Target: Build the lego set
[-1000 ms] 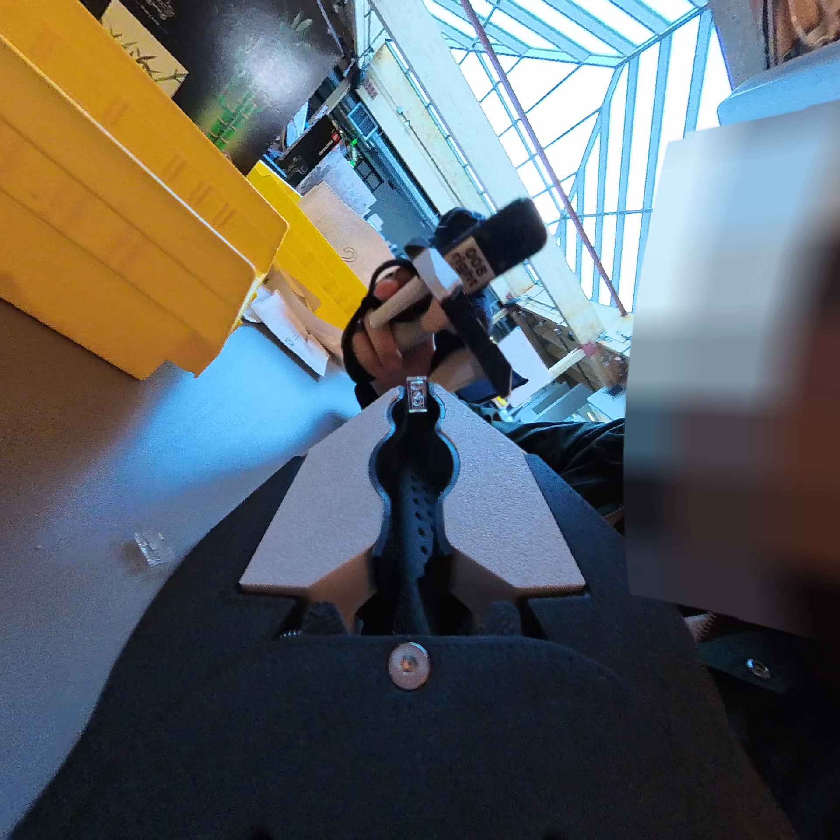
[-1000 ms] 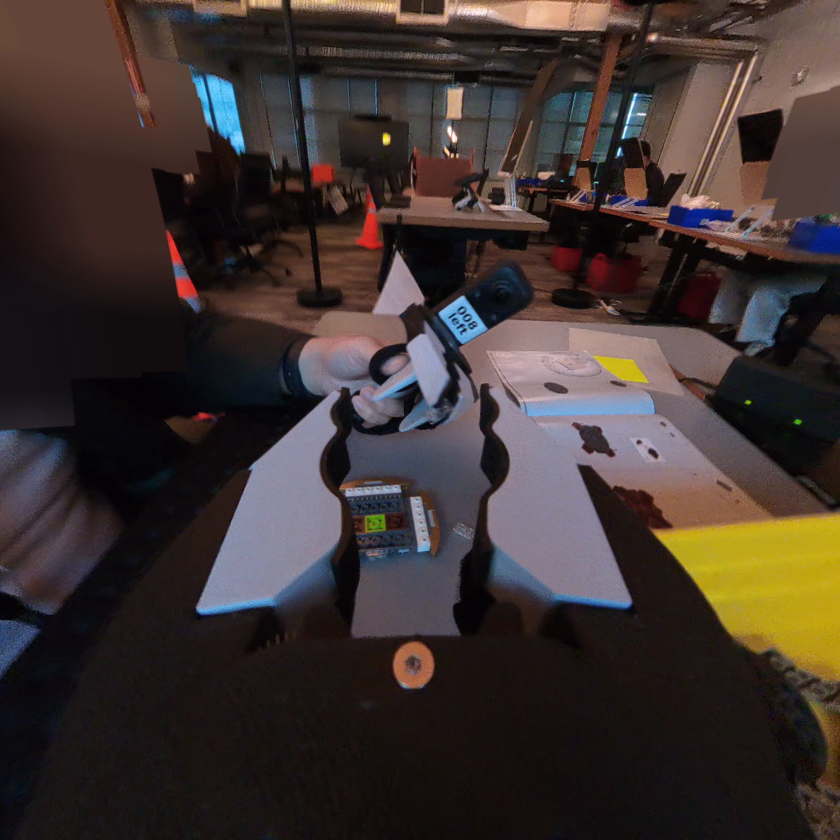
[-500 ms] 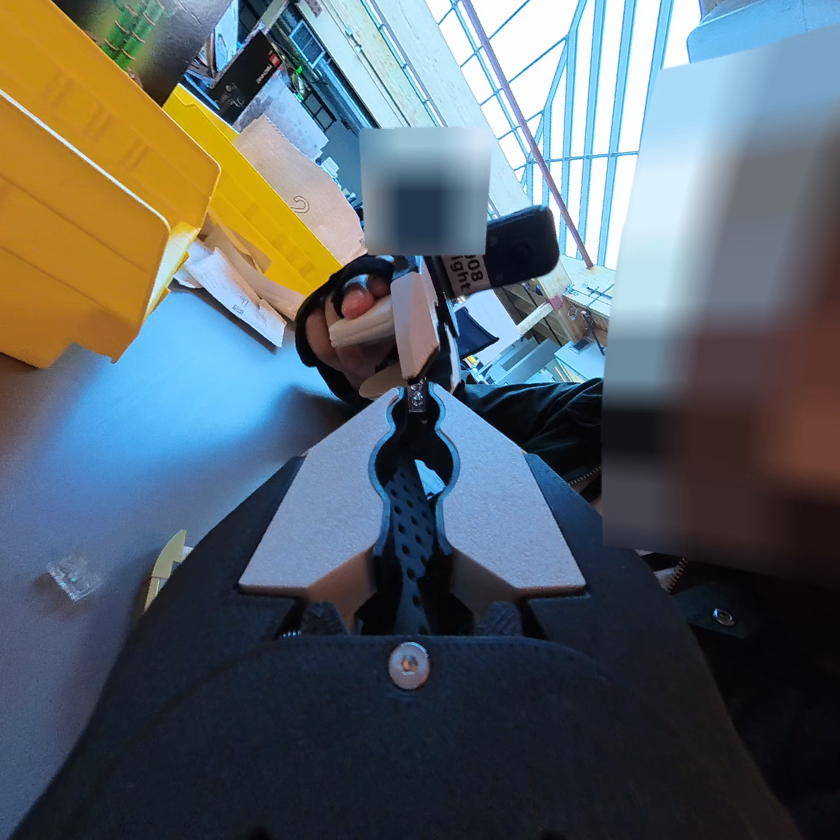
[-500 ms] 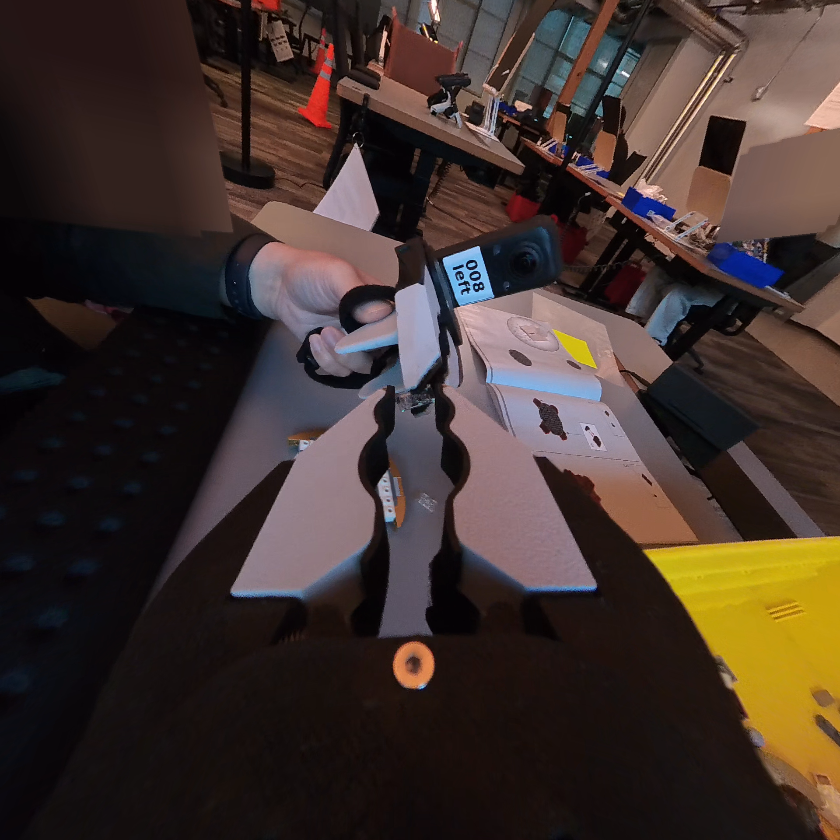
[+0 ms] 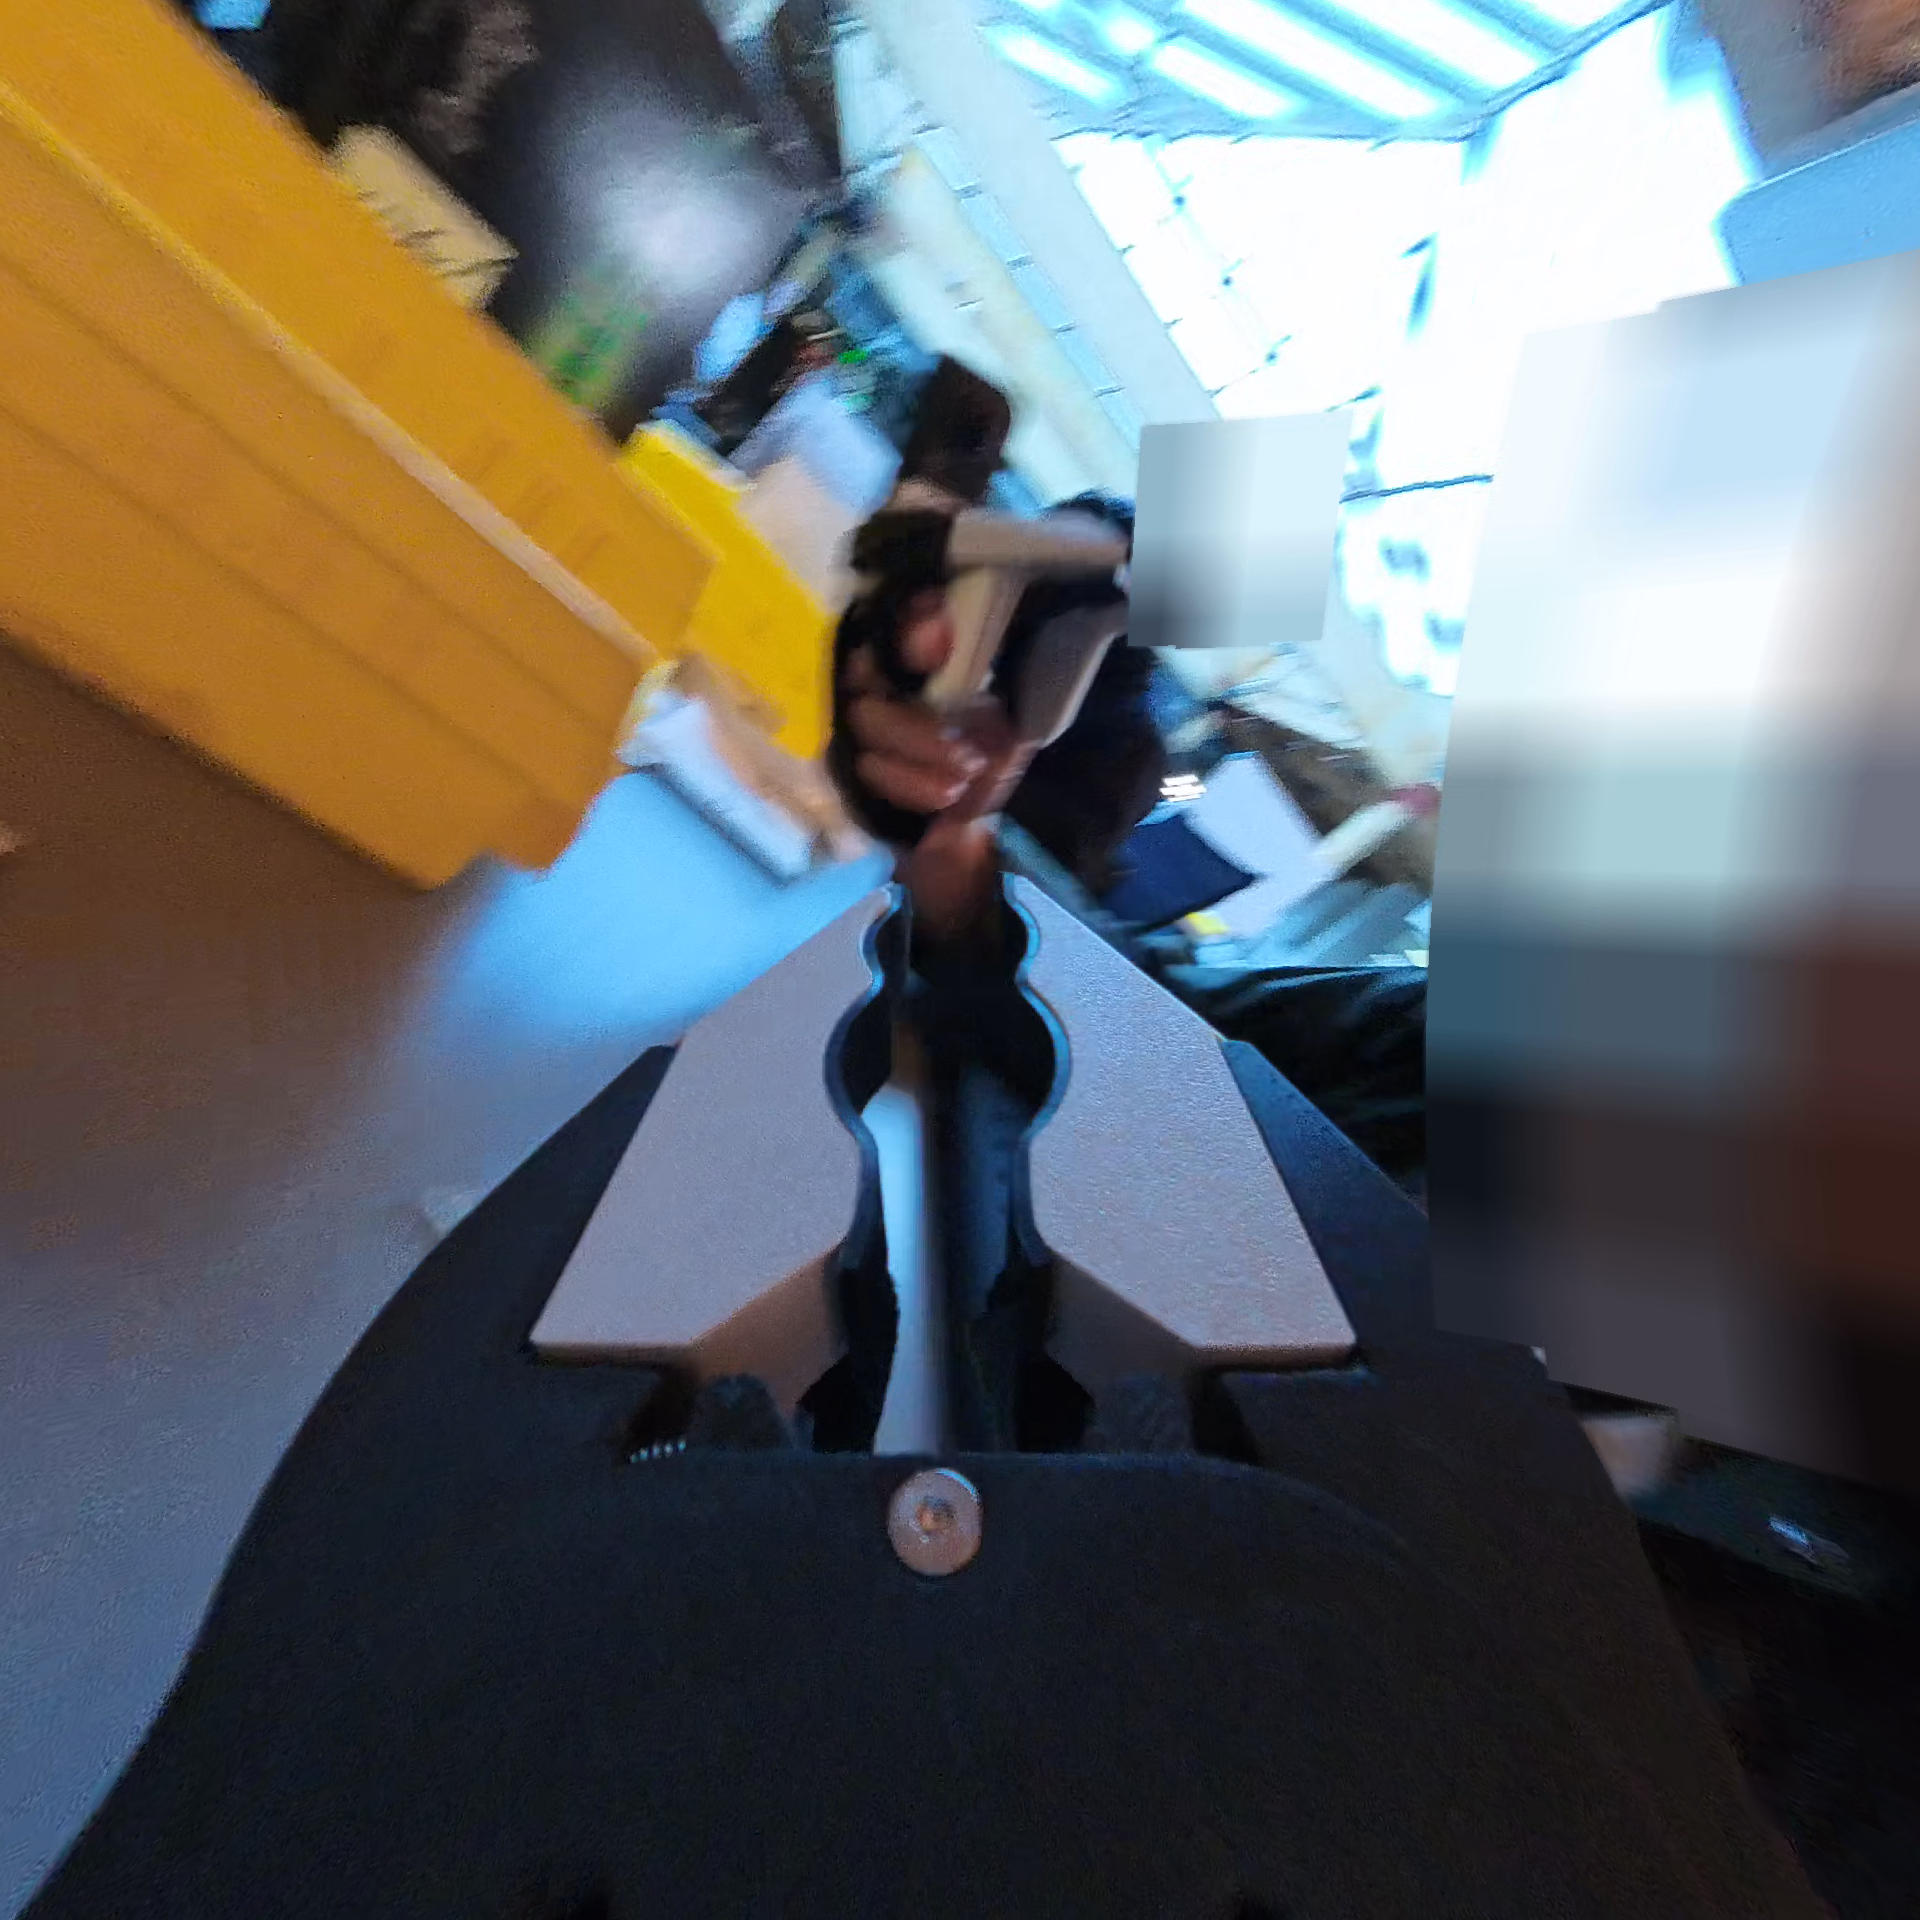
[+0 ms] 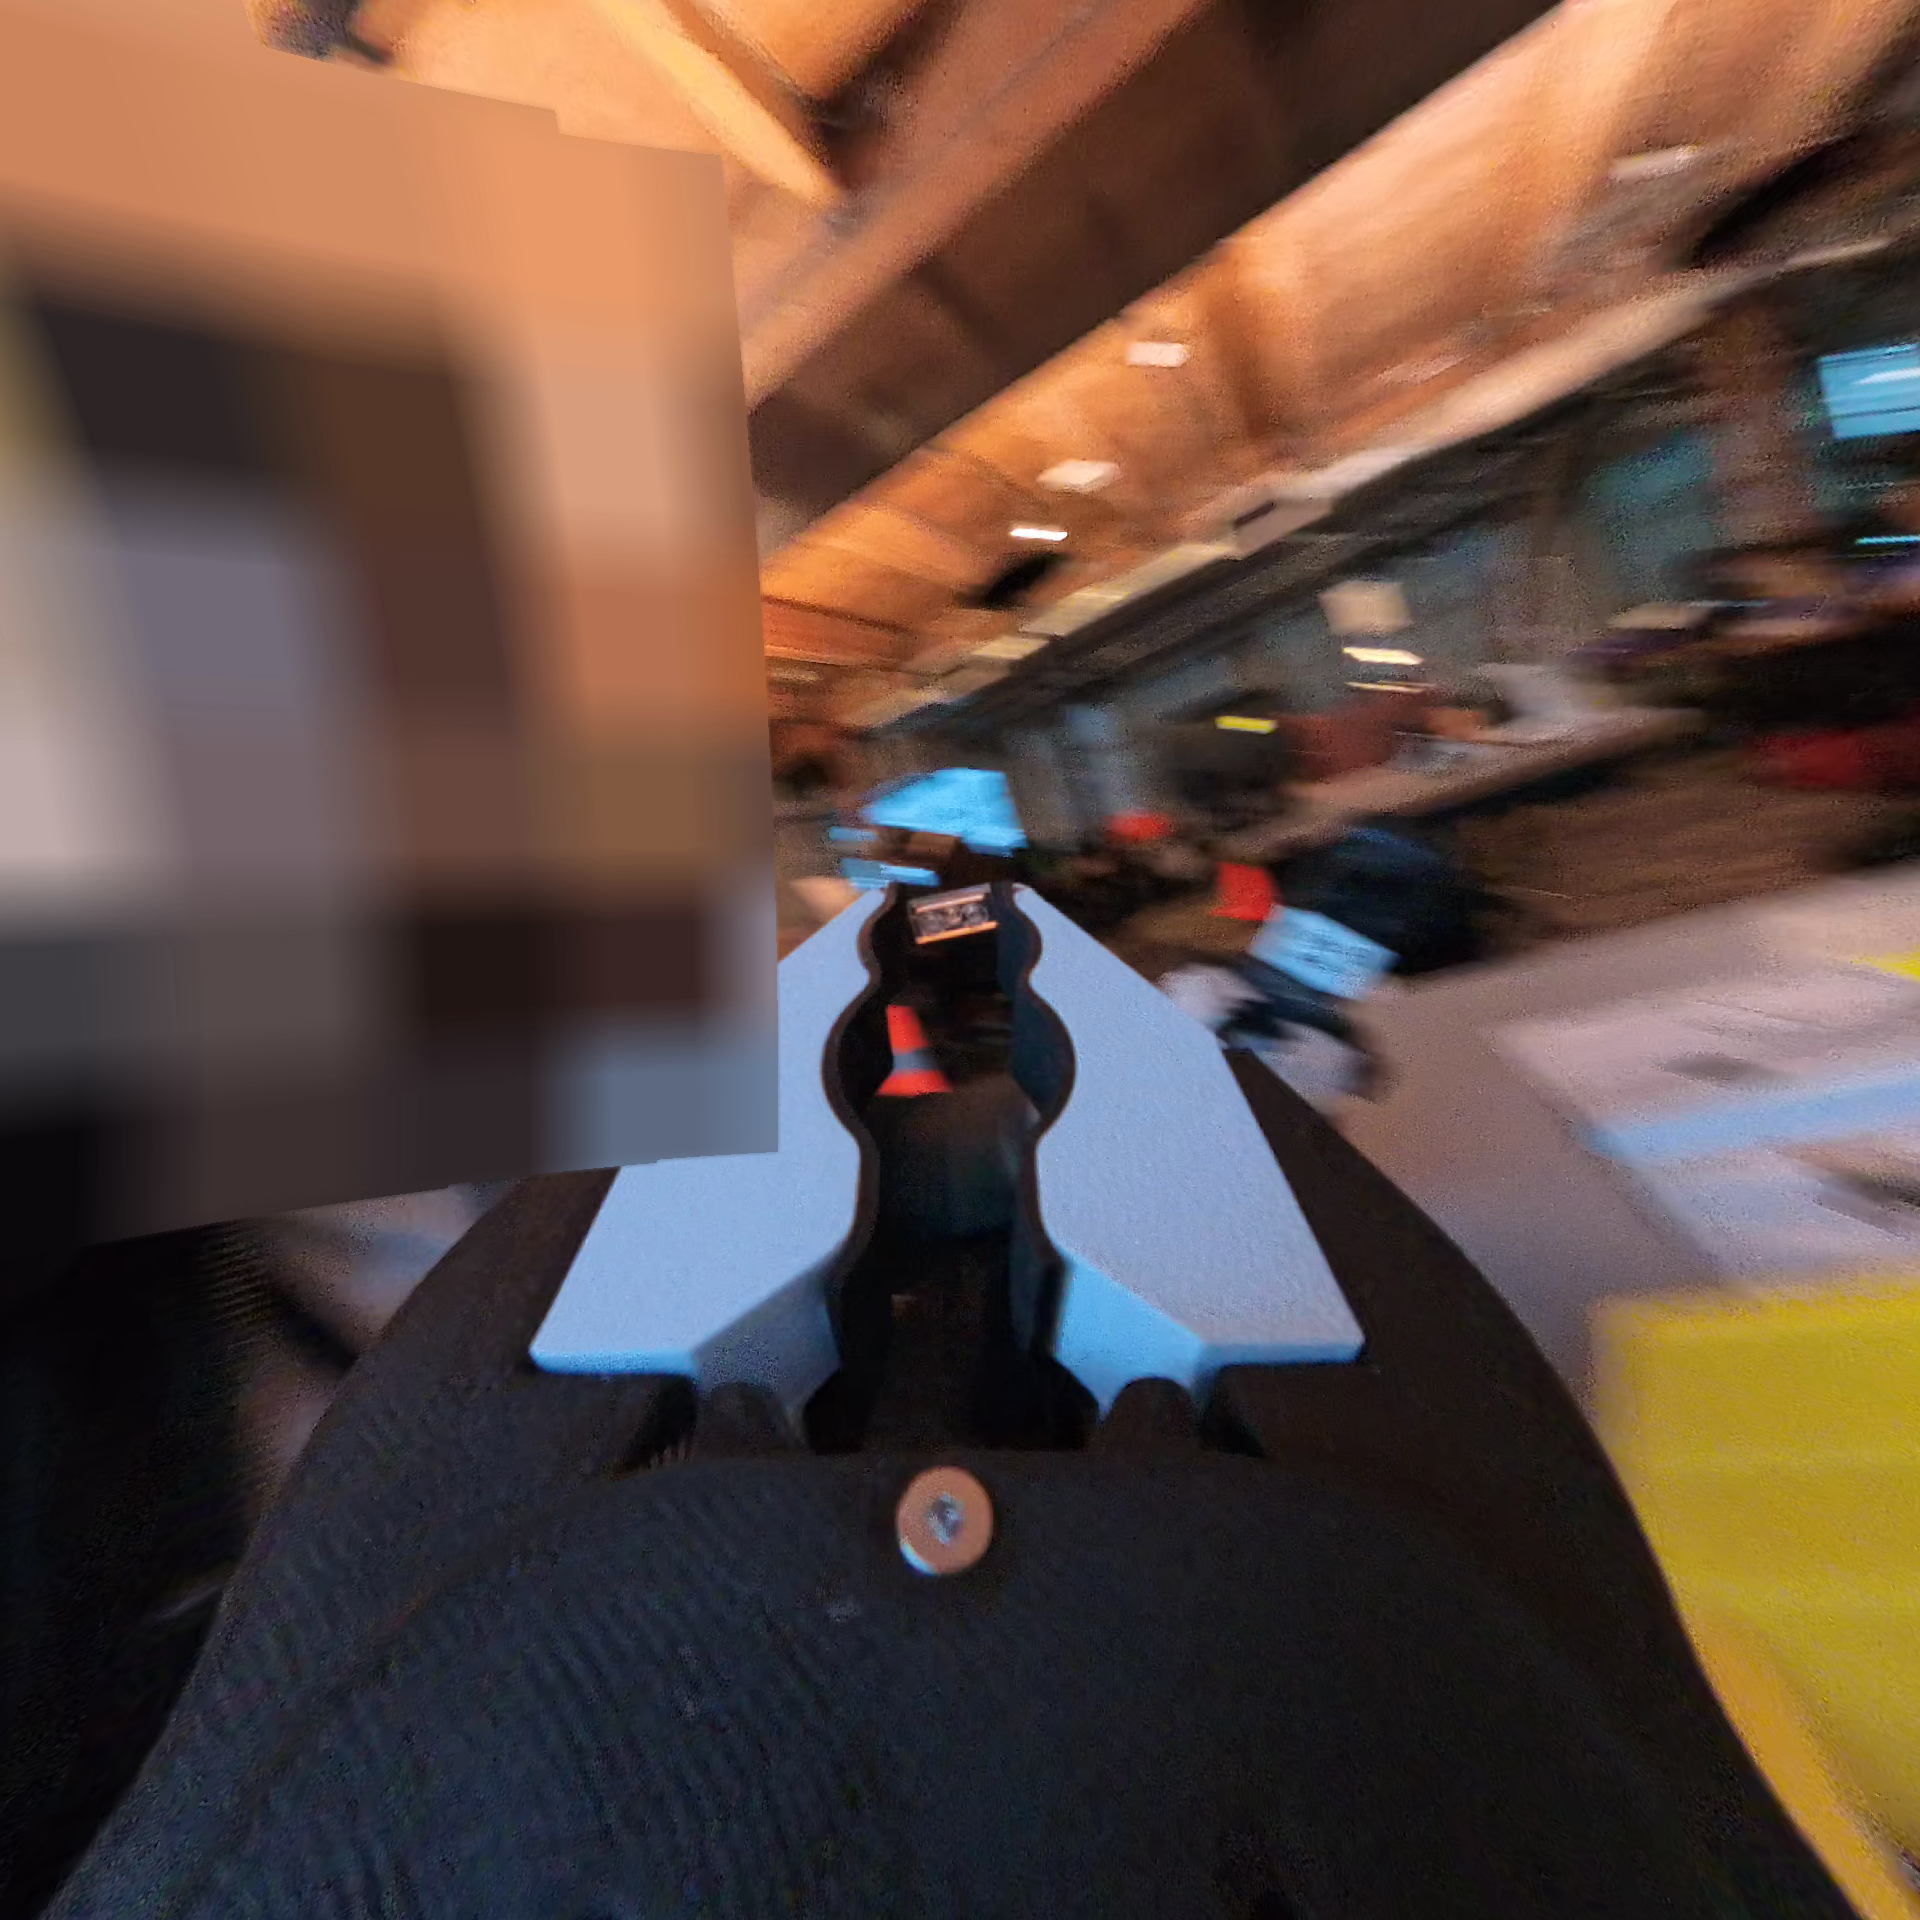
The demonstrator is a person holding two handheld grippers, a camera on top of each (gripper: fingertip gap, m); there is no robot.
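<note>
My right gripper point(image 6: 951, 902) is shut on a small clear lego piece point(image 6: 951, 916), pinched at its fingertips and held up in the air. My left gripper point(image 5: 954, 891) has its fingers a little apart with nothing between them. In the left wrist view the right gripper point(image 5: 987, 634) shows ahead, held in a hand and blurred. In the right wrist view the left gripper point(image 6: 1309, 966) shows to the right, also blurred. The brown lego model is out of both views.
Yellow bins point(image 5: 312, 520) stand on the grey table point(image 5: 208, 1195) to the left, with papers behind them. A yellow bin edge point(image 6: 1766, 1538) and a blurred open booklet point(image 6: 1714, 1060) lie at the right. An orange cone point(image 6: 909, 1055) stands far off. The left gripper's tips are roughly 12 centimetres from the right gripper's.
The clear piece has passed from my left gripper to my right one. The left fingers have parted and the right ones have shut. Both grippers have swung, and the right now points up.
</note>
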